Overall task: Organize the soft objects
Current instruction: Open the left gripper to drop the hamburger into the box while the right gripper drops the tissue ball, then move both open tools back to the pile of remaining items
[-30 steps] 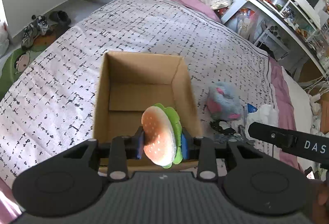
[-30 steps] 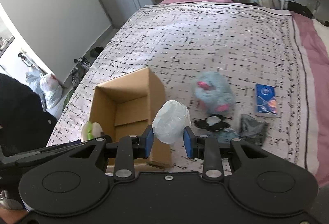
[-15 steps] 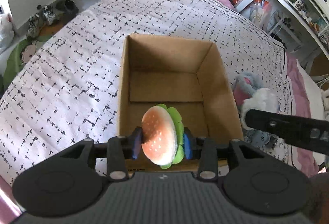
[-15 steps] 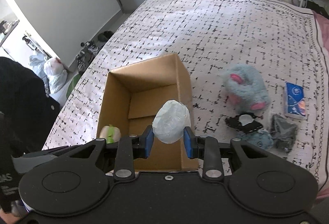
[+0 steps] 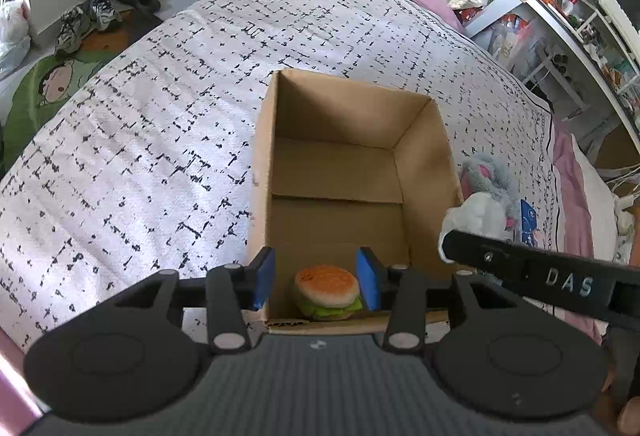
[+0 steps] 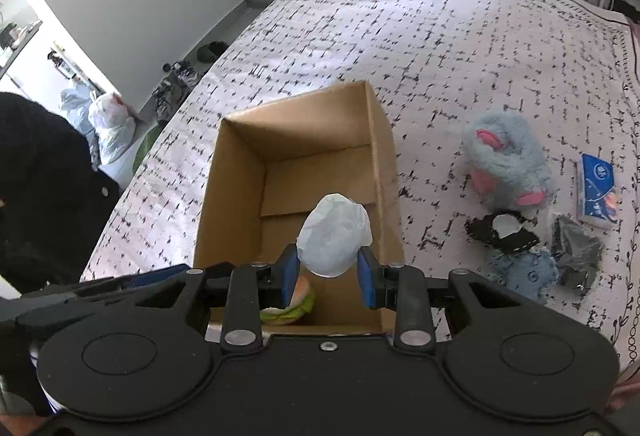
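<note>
An open cardboard box (image 5: pixel 344 115) (image 6: pixel 236 171) stands on the patterned bed cover. A plush hamburger (image 5: pixel 328 291) (image 6: pixel 298 302) lies on the box floor by the near wall. My left gripper (image 5: pixel 317 282) hovers above it, its jaws opening, the blue pads clear of the burger on both sides. My right gripper (image 6: pixel 329 272) is shut on a white crumpled soft bundle (image 6: pixel 334 240) and holds it over the box's near right part. That bundle (image 5: pixel 470 213) and the right gripper's finger show at the right of the left wrist view.
To the right of the box lie a grey-and-pink plush toy (image 6: pixel 506 163), a blue tissue pack (image 6: pixel 596 189), a black-and-white piece (image 6: pixel 500 232), a blue fuzzy item (image 6: pixel 524 270) and a dark grey cloth (image 6: pixel 576 252). Shoes (image 5: pixel 92 15) sit on the floor at left. Cluttered shelves (image 5: pixel 576 3) stand at right.
The left gripper's jaws spread and let go of the plush hamburger, which dropped to the box floor. Both grippers came closer over the box. The right gripper still holds the white bundle.
</note>
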`<act>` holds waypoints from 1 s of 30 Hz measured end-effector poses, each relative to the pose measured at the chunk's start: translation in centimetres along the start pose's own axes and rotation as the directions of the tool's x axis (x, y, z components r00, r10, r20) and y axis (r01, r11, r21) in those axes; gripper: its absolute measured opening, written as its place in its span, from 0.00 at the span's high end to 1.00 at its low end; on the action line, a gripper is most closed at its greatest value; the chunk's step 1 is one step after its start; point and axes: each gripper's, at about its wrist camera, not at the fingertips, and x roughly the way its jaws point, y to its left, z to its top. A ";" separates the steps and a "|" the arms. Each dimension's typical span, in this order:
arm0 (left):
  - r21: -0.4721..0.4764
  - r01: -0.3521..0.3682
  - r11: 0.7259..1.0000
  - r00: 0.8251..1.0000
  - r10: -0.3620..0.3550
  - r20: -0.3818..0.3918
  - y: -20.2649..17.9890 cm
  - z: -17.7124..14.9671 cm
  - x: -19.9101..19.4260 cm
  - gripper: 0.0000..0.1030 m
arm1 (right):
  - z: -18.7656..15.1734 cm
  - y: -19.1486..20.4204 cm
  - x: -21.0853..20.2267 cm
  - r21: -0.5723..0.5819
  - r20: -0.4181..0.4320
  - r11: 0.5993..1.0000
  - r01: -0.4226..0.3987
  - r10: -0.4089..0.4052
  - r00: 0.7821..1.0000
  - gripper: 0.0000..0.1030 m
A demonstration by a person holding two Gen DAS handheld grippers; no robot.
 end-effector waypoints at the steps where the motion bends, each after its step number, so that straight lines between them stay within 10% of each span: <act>1: -0.006 0.001 1.000 1.000 -0.001 0.000 0.1 0.0 0.0 0.55 | -0.1 0.0 0.0 0.002 -0.002 1.000 0.000 0.000 1.000 0.68; 4: -0.020 -0.008 1.000 1.000 0.008 -0.012 0.2 0.0 0.0 0.50 | -0.3 -0.3 -0.3 0.018 -0.008 1.000 -0.003 0.003 1.000 0.63; 10: -0.017 -0.015 1.000 1.000 0.015 -0.009 -0.3 0.1 -0.7 0.35 | -0.5 -1.5 -2.7 0.023 0.050 1.000 0.016 -0.018 0.999 0.21; 30: 0.026 -0.060 0.998 0.988 0.056 0.144 -5.7 0.6 -4.8 0.01 | -4.8 -12.2 -8.9 0.143 0.181 0.987 0.080 -0.106 0.978 0.00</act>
